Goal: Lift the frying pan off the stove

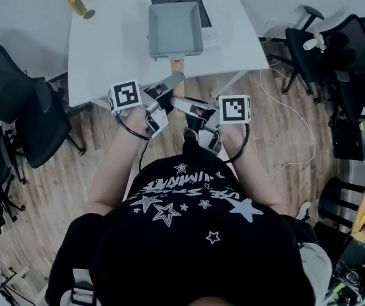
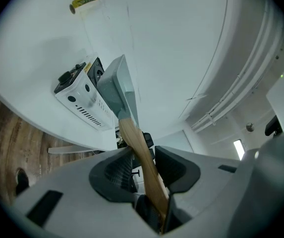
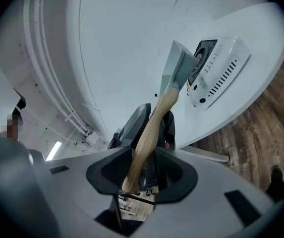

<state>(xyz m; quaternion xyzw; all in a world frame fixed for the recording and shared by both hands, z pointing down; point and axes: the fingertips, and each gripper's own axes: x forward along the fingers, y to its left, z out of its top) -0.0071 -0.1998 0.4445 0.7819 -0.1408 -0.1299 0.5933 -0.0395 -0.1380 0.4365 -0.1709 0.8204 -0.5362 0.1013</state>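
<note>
Where the frying pan (image 1: 176, 29) sits: above the near part of the stove (image 1: 198, 5) on the white table (image 1: 106, 50), handle toward the person; I cannot tell whether its base touches the stove.
Frying pan: 1, square, grey, empty.
Wooden handle (image 1: 178, 64): 1, light wood, running from the pan's near edge out past the table edge.
Left gripper (image 1: 167, 88): 1; in the left gripper view (image 2: 144, 165) its 2 jaws are narrowed onto the wooden handle (image 2: 142, 152), which passes slantwise between the pads.
Right gripper (image 1: 185, 105): 1; in the right gripper view (image 3: 142, 165) its 2 jaws clamp the same wooden handle (image 3: 149, 133), nearer its free end.
Marker cubes: 2, 1 per gripper, each with a black-and-white square pattern on top; no letters.
Stove: 1, white casing, dark top, 1 row of vent slots on the front; its front controls are too small to count, and no brand can be read.
Bottle (image 1: 79, 3): 1, yellow with a dark cap, lying at the far left of the table, well apart from the stove; label print too small to read.
Office chairs (image 1: 16, 101): black, at least 2 left of the table and at least 2 right; exact count unclear.
Person's shirt (image 1: 188, 234): black, several white stars, 1 line of white lettering, unreadable.
</note>
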